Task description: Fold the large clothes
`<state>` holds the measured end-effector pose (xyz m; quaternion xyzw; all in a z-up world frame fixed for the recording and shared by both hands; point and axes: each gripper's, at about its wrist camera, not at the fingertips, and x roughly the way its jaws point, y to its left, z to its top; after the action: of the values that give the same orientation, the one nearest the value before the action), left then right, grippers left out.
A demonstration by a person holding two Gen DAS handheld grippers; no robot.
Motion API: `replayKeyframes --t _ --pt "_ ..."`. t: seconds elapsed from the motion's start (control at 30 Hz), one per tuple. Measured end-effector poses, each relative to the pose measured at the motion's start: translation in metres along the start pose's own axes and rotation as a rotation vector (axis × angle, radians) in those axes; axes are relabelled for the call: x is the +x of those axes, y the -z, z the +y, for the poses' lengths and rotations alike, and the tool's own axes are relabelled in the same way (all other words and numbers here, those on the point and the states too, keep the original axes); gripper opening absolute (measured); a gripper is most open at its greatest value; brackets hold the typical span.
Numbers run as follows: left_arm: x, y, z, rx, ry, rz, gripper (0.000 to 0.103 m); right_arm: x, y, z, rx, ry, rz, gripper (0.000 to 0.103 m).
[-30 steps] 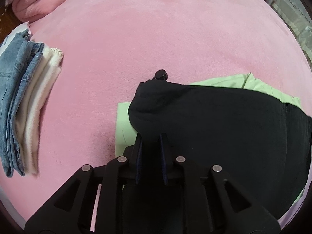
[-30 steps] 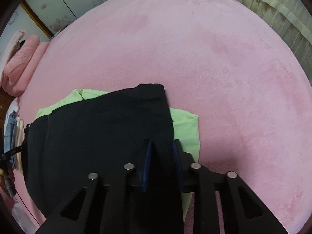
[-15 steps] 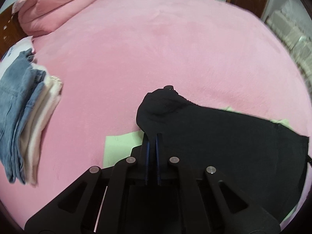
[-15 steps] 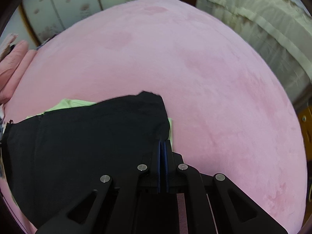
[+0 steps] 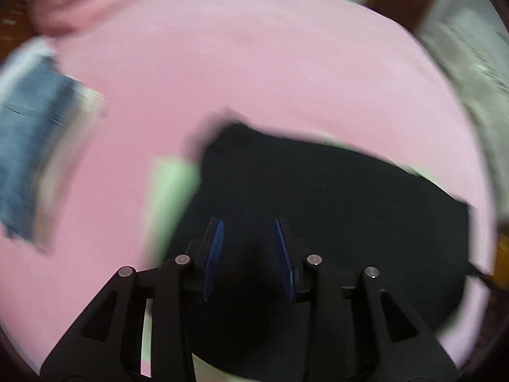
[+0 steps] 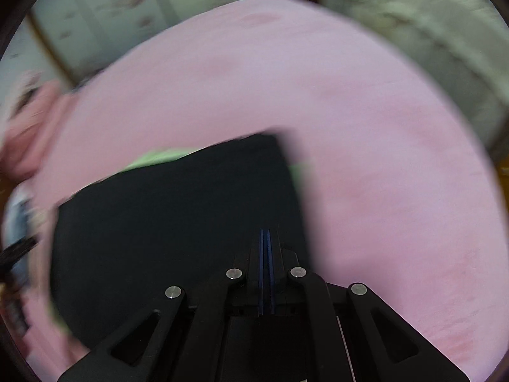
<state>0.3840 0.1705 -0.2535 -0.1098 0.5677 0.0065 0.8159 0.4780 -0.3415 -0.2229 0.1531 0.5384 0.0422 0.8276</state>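
Note:
A black garment point(image 5: 334, 197) lies spread over a light green garment point(image 5: 173, 178) on the pink bed cover point(image 5: 254, 63). My left gripper point(image 5: 248, 226) is open above the black garment's near edge, its blue pads apart with nothing between them. My right gripper point(image 6: 265, 234) is shut, blue pads pressed together over the black garment point(image 6: 178, 216) near its right edge; whether cloth is pinched there cannot be told. The green garment point(image 6: 156, 156) peeks out along the far edge. Both views are motion-blurred.
A pile of folded blue jeans and a cream cloth point(image 5: 38, 159) lies at the left on the bed. A pink bundle of bedding point(image 5: 82, 6) sits at the far left. A pale frilled cover point(image 6: 429, 41) borders the bed's right side.
My left gripper has opened and let go of the black garment's corner, which now lies flat. My right gripper stays shut. Both grippers have lifted and moved, blurring the views.

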Motion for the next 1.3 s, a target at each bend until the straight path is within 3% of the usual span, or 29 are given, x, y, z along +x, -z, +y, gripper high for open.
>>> replayKeyframes --t 0.07,0.1,0.13,0.17,0.23,0.27,0.33,0.37,0.4,0.43,0.5,0.53,0.6,0.63,0.73,0.8,0.83,0.87,0.97,1.03,1.13,1.2,1.23,1.3 --pt "0.012 0.023 -0.031 0.031 0.082 0.107 0.028 0.017 0.022 0.033 0.021 -0.133 0.093 0.003" --pt "0.019 0.034 -0.045 0.041 0.103 0.154 0.024 0.028 0.036 0.052 0.054 -0.232 0.140 0.003" --pt "0.027 0.046 -0.059 0.045 0.122 0.200 0.013 0.034 0.045 0.065 0.064 -0.285 0.170 0.003" --pt "0.031 0.053 -0.066 0.043 0.134 0.220 0.013 0.040 0.055 0.080 0.065 -0.335 0.196 0.003" --pt "0.044 0.070 -0.075 0.024 0.144 0.263 0.013 0.044 0.072 0.106 0.041 -0.388 0.213 0.003" --pt "0.052 0.078 -0.076 0.032 0.114 0.278 0.013 0.046 0.080 0.114 0.032 -0.389 0.228 0.003" --pt "0.060 0.086 -0.073 0.070 0.099 0.276 0.012 0.059 0.099 0.118 0.034 -0.359 0.306 0.003" --pt "0.061 0.086 -0.068 0.090 0.109 0.272 0.003 0.063 0.104 0.113 0.028 -0.348 0.331 0.003" --pt "0.059 0.085 -0.062 0.119 0.059 0.259 0.002 0.063 0.110 0.100 0.008 -0.343 0.333 0.000" --pt "0.058 0.083 -0.052 0.154 -0.029 0.235 0.001 0.060 0.112 0.090 0.001 -0.349 0.321 0.000" --pt "0.049 0.081 -0.024 0.192 -0.133 0.173 0.001 0.046 0.112 0.051 0.012 -0.251 0.268 0.000" --pt "0.048 0.080 -0.003 0.184 -0.261 0.158 0.001 0.036 0.111 0.023 0.057 -0.240 0.243 0.000" --pt "0.050 0.078 0.034 0.178 -0.417 0.153 0.001 0.016 0.112 -0.028 0.141 -0.141 0.211 0.000" --pt "0.049 0.076 0.051 0.151 -0.430 0.154 0.001 0.000 0.114 -0.053 0.150 -0.017 0.169 0.000" --pt "0.035 0.067 0.087 0.008 -0.425 0.154 0.001 -0.032 0.109 -0.087 0.176 0.099 0.112 0.000" --pt "0.022 0.066 0.083 -0.041 -0.385 0.129 0.001 -0.044 0.106 -0.078 0.135 0.172 0.099 0.000" --pt "0.014 0.068 0.071 -0.042 -0.329 0.109 0.001 -0.048 0.106 -0.066 0.104 0.187 0.086 0.000" --pt "0.010 0.068 0.062 -0.034 -0.287 0.102 0.001 -0.053 0.104 -0.049 0.077 0.138 0.073 0.000" --pt "0.006 0.086 0.000 0.020 -0.011 0.171 0.001 -0.052 0.113 0.001 0.062 -0.154 0.083 0.000" --pt "0.017 0.101 -0.038 0.051 0.102 0.254 0.001 -0.034 0.124 0.034 0.091 -0.343 0.160 0.000" --pt "0.033 0.113 -0.064 0.125 0.110 0.283 0.001 -0.009 0.143 0.073 0.063 -0.389 0.270 0.000" --pt "0.040 0.113 -0.068 0.166 0.091 0.286 0.001 -0.003 0.153 0.077 0.037 -0.383 0.278 0.000" --pt "0.042 0.111 -0.066 0.180 0.079 0.286 0.001 -0.004 0.152 0.074 0.028 -0.359 0.273 0.000" --pt "0.043 0.107 -0.046 0.163 0.140 0.299 0.001 0.002 0.159 0.057 0.012 -0.291 0.289 0.000"
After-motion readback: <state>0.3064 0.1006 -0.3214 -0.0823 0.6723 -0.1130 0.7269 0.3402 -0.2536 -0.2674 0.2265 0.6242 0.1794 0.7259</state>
